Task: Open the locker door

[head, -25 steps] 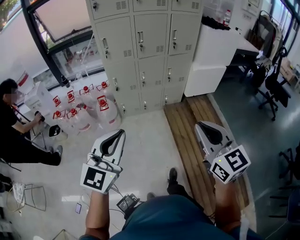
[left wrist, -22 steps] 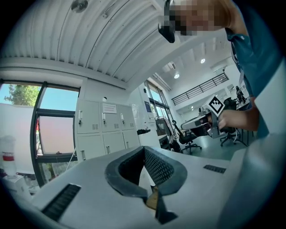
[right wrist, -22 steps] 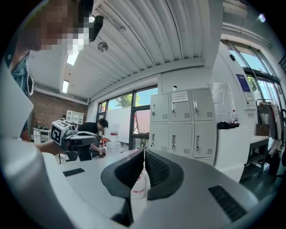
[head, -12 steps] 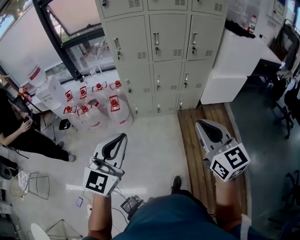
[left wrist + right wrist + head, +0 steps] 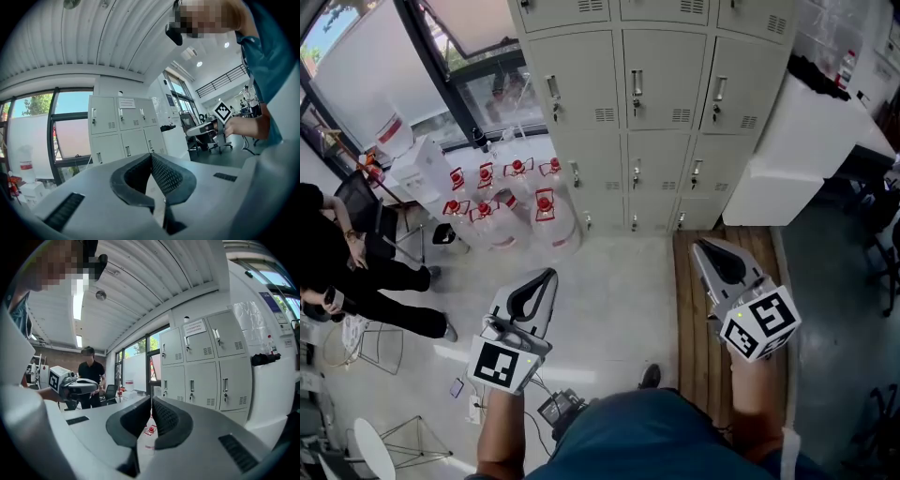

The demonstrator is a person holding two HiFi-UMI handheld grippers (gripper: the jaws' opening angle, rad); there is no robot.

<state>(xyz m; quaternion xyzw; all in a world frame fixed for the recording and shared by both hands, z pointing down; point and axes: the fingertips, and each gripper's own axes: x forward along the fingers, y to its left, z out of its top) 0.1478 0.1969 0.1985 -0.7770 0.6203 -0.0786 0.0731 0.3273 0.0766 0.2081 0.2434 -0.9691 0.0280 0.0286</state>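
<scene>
A bank of grey lockers [image 5: 661, 94] stands ahead across the floor, all doors closed, each with a small handle and vent. The lockers also show in the left gripper view [image 5: 123, 131] and the right gripper view [image 5: 206, 366], still well away. My left gripper [image 5: 546, 274] is held low over the pale floor, jaws shut with nothing between them [image 5: 151, 155]. My right gripper [image 5: 701, 246] hovers over the wooden strip, also shut and empty [image 5: 151, 398]. Neither gripper touches the lockers.
Several large water bottles [image 5: 511, 202] with red caps crowd the floor left of the lockers. A white counter [image 5: 806, 141] adjoins the lockers on the right. A wooden floor strip [image 5: 712, 309] runs toward them. A person in black [image 5: 337, 253] is at the left. A device with cables [image 5: 558, 408] lies by my feet.
The lockers and bottles have slid rightward and lower in the head view as I turn toward them. Both grippers keep their pose and stay shut.
</scene>
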